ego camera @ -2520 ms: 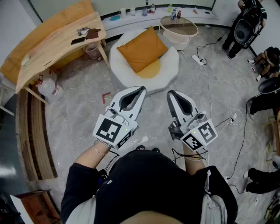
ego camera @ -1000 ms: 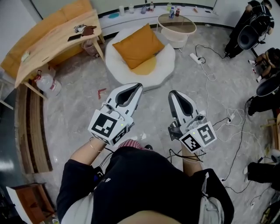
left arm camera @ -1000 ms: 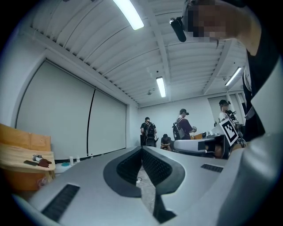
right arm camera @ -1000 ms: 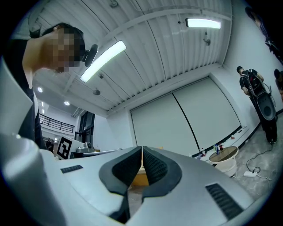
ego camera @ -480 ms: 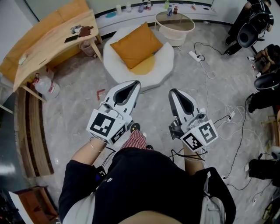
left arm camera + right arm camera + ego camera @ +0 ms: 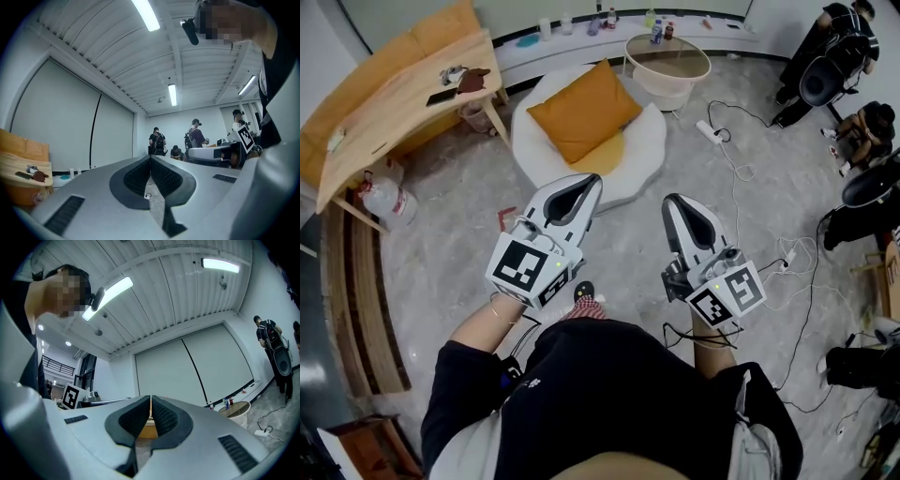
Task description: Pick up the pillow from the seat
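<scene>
Both left gripper and right gripper show fingers closed, empty; my pillow waits untouched on the upper-centre seat.

One orange pillow, one white seat, one wooden desk, one round table, one power strip, two grippers: left gripper, right gripper.

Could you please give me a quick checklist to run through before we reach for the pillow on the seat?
1. Pillow free on the seat, nothing on it: ok.
2. Left gripper open for a grasp: not ok, jaws shut, empty.
3. Right gripper open: not ok, shut, empty.
4. Grippers at the pillow: not ok, both short of the seat.
5. Floor ahead free of cables: ok, they lie to the right.
</scene>
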`<state>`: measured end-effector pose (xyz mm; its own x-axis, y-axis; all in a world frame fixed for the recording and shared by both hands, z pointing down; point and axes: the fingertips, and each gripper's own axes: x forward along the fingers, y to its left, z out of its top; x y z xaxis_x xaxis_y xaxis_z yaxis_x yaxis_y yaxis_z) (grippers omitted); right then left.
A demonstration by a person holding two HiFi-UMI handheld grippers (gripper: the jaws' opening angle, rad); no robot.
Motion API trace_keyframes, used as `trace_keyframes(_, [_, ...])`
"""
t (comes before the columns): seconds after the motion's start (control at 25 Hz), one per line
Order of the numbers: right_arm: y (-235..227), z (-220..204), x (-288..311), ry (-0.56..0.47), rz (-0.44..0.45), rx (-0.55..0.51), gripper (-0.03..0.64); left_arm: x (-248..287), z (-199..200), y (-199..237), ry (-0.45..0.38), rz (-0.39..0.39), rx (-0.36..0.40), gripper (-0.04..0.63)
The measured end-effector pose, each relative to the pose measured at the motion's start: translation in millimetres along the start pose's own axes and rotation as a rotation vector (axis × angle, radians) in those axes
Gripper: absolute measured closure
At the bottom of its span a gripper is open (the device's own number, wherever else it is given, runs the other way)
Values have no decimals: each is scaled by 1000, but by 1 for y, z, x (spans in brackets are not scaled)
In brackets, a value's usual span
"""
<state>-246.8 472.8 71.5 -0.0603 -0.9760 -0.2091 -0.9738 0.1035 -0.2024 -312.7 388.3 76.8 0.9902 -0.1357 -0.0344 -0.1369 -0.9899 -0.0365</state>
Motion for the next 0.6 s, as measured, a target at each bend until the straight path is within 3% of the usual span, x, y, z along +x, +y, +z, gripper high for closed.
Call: trace_keyframes(0.6, [-34, -16, 83, 31, -36, -12, 594, 38, -16, 79, 2, -46, -36, 585])
